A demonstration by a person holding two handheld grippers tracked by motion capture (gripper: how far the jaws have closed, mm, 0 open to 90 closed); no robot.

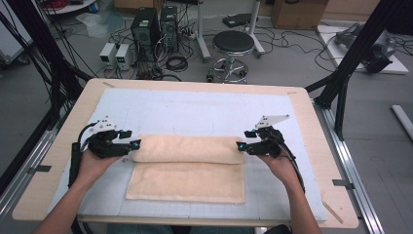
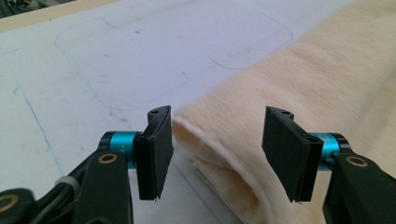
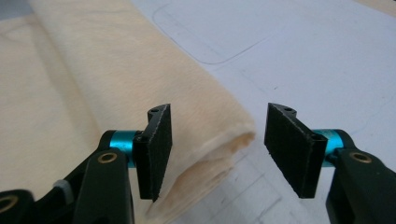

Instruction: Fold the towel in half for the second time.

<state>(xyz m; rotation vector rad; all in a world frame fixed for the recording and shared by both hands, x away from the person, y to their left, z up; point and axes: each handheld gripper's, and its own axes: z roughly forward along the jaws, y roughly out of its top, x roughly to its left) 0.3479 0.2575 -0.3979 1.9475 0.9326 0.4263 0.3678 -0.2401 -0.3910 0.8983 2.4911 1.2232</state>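
Observation:
A cream towel (image 1: pixel 187 168) lies on the white mat, its far part rolled into a thick fold (image 1: pixel 187 148) across the middle. My left gripper (image 1: pixel 130 141) sits at the fold's left end, jaws open. In the left gripper view the folded end (image 2: pixel 233 154) lies between the pads without either pad pressing on it. My right gripper (image 1: pixel 245 140) is at the fold's right end, also open. In the right gripper view the rolled end (image 3: pixel 210 140) sits between the pads, apart from the right-hand pad (image 3: pixel 292 149).
The white mat (image 1: pixel 195 107) covers most of the wooden table (image 1: pixel 311 122). Behind the table on the floor stand a stool (image 1: pixel 233 46), computer towers (image 1: pixel 146 29) and many cables. Black frame posts (image 1: pixel 350 58) rise at both sides.

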